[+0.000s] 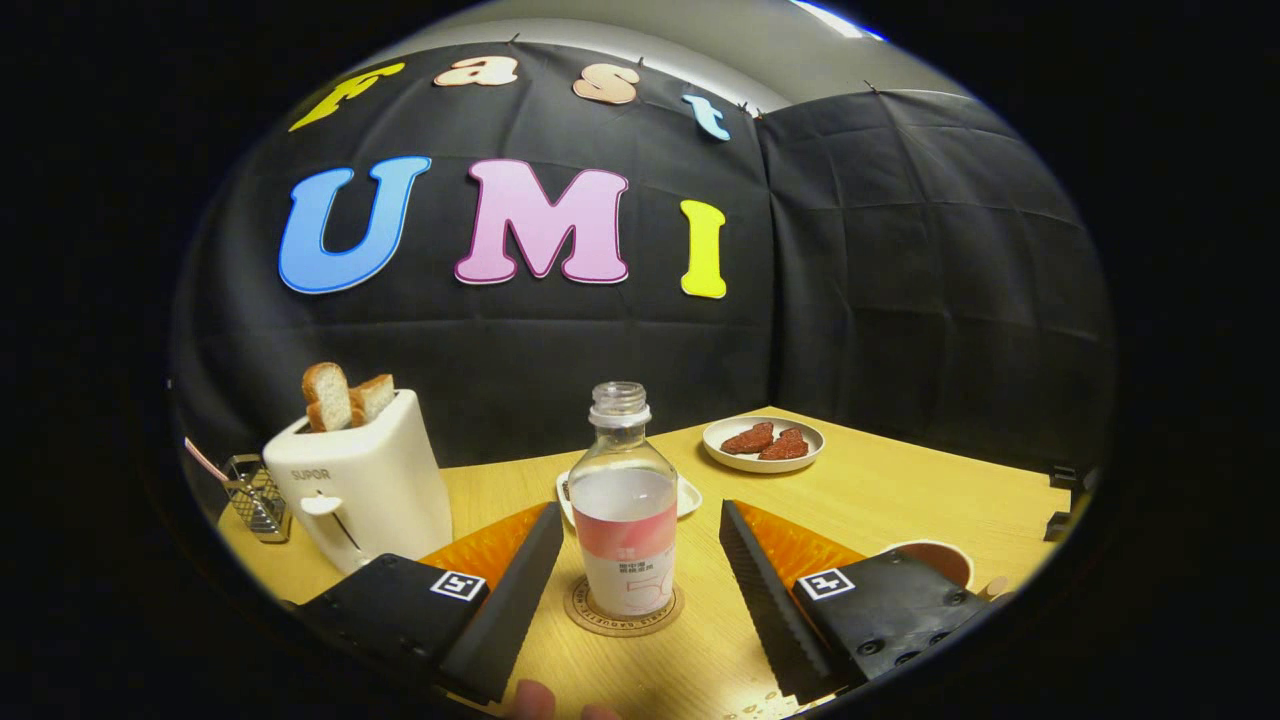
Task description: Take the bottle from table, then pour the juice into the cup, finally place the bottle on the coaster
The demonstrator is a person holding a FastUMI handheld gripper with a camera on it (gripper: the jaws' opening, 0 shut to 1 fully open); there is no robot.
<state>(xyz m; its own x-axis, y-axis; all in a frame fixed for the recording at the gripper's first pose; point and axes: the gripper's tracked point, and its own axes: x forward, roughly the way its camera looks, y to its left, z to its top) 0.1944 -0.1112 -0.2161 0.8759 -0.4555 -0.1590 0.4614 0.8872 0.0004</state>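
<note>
Bottle (626, 520) is seen standing upright on the coaster (623, 608), between wide-spread fingers (634, 575) that touch nothing. The placing step looks finished (cup (935, 560) beside the right finger); only a straight retreat is called for.

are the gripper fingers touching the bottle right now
Apart. The gripper view shows the hand-held gripper open, bare table visible between each finger and the bottle, which stands on the coaster.
</note>
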